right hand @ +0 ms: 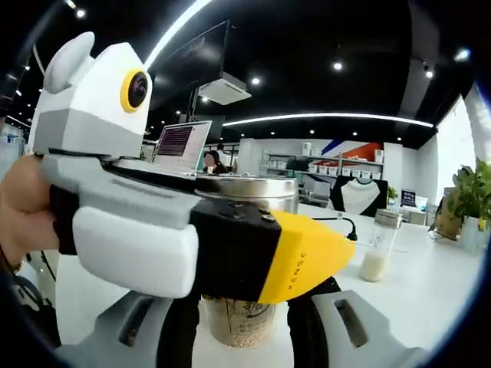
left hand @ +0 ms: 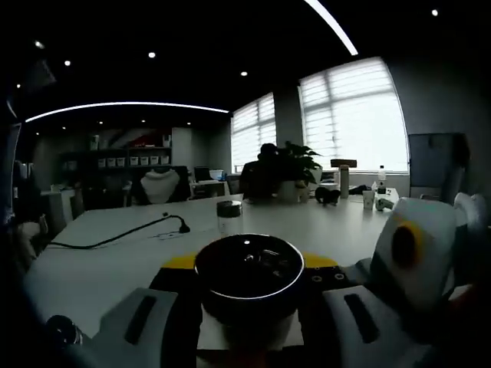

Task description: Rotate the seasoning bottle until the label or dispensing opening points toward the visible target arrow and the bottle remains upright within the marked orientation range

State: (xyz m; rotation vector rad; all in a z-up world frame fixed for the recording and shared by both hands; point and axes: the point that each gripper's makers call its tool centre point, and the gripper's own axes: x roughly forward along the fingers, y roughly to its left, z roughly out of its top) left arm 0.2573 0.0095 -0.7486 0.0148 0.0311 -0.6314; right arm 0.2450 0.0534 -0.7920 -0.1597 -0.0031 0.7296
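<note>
Steel-lidded seasoning bottle (right hand: 244,253) upright on white tabletop (left hand: 307,222) | left claw (left hand: 249,310) clenched on seasoning bottle, dark lid between its jaws | right claw (right hand: 244,326) clenched on its base | small jar (right hand: 377,247) well apart

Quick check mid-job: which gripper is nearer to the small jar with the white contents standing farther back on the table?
Hard to separate. Both grippers sit at the seasoning bottle, left gripper and right gripper closed around it, and the small jar stands apart on the table, beyond both.
</note>
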